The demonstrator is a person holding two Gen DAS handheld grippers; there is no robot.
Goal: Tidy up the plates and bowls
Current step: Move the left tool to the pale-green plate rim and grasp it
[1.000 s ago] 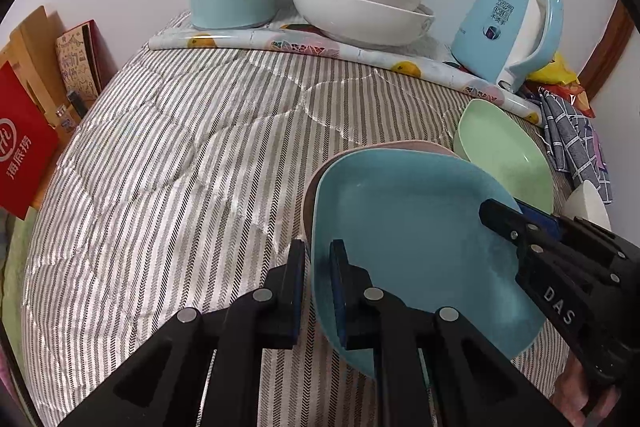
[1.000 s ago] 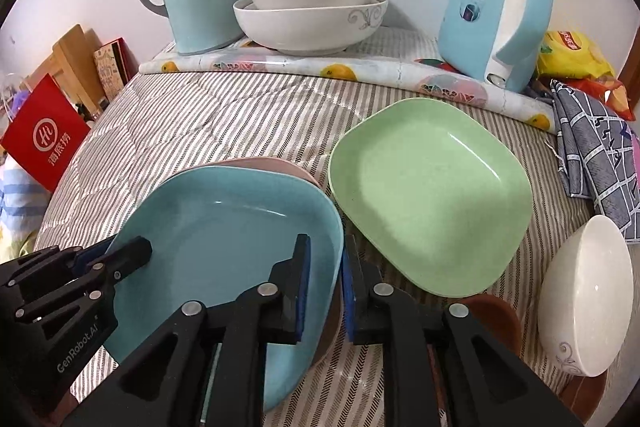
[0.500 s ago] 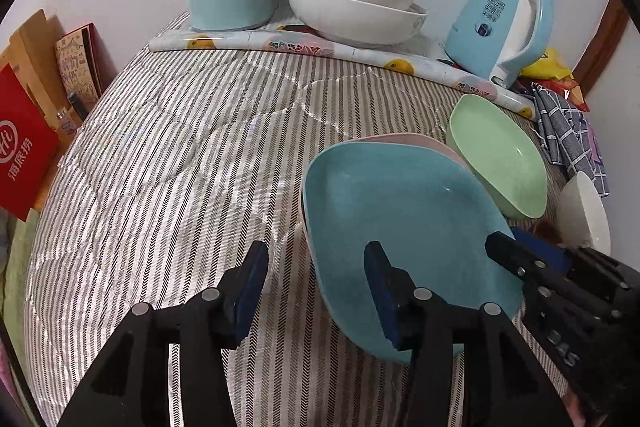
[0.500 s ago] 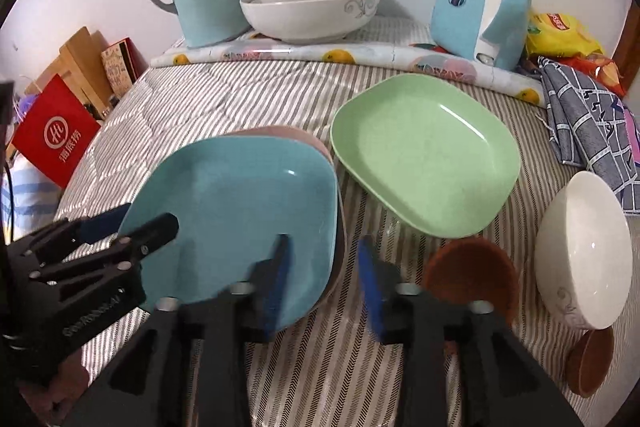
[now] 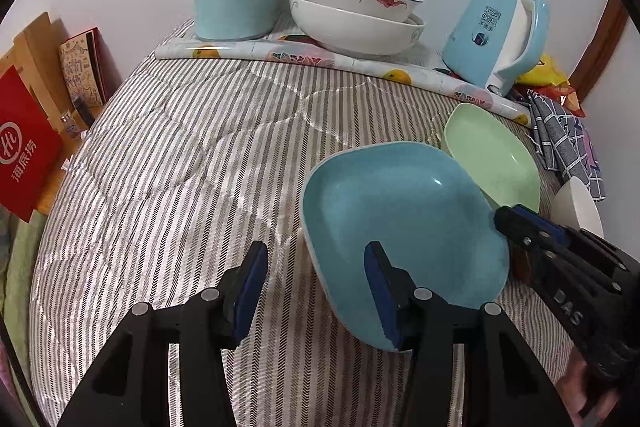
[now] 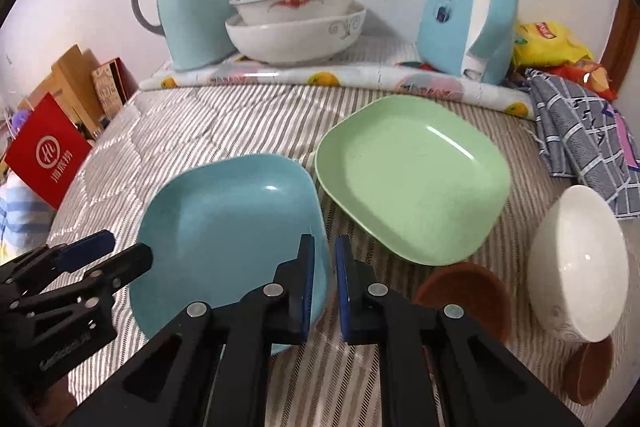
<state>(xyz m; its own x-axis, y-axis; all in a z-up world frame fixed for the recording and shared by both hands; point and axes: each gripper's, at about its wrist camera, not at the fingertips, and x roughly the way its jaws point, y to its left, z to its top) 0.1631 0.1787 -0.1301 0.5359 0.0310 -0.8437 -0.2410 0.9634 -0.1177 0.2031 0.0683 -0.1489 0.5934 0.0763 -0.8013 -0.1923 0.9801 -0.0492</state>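
Since a second ago the left gripper [image 5: 316, 289] has let go of the blue square plastic plate [image 5: 400, 227] and gapes open; the right gripper [image 6: 322, 283] pinches its rim—lift level, slowly.

Left gripper [image 5: 316, 287] jaws apart, right gripper [image 6: 325, 283] jaws narrow.

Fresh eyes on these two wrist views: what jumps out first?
The blue plate dominates the near centre of the striped cloth, with the right gripper shut on its rim and the left gripper open astride its other edge. Beside it lies the green plate; two stacked white bowls sit at the back.
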